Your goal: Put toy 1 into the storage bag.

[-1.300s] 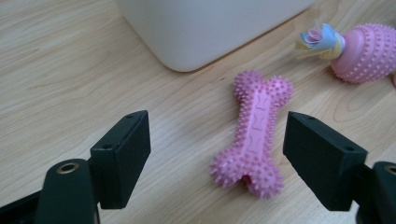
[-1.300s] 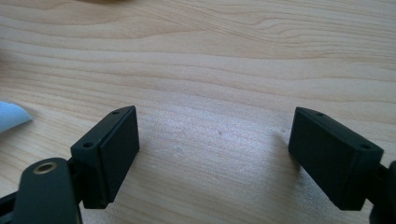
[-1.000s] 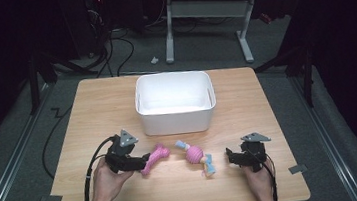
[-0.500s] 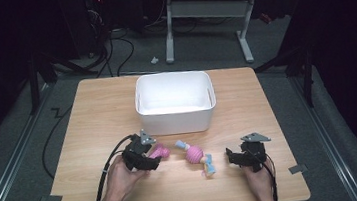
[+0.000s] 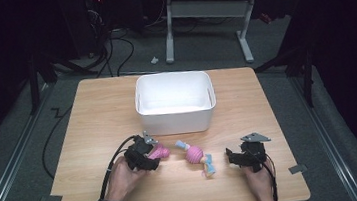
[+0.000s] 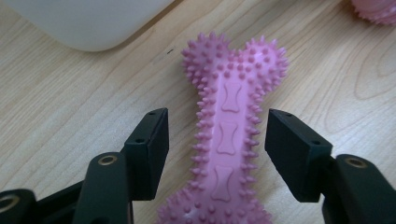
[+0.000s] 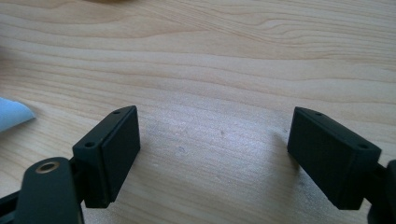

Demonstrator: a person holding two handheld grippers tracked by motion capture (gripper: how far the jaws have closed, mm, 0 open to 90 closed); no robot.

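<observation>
The left gripper [image 6: 217, 140] has moved in from the near left part of the desk [image 5: 98, 119] and now straddles the shaft of the pink spiked bone toy [image 6: 229, 140], which lies flat just in front of the white bin [image 5: 175, 103]. Its jaws stand apart on either side of the shaft without touching it, so a grasp looks ready but not yet made. The right gripper [image 7: 212, 156] has stayed put, spread wide over bare wood and holding nothing, near the pink-and-blue toy [image 5: 196, 155].
</observation>
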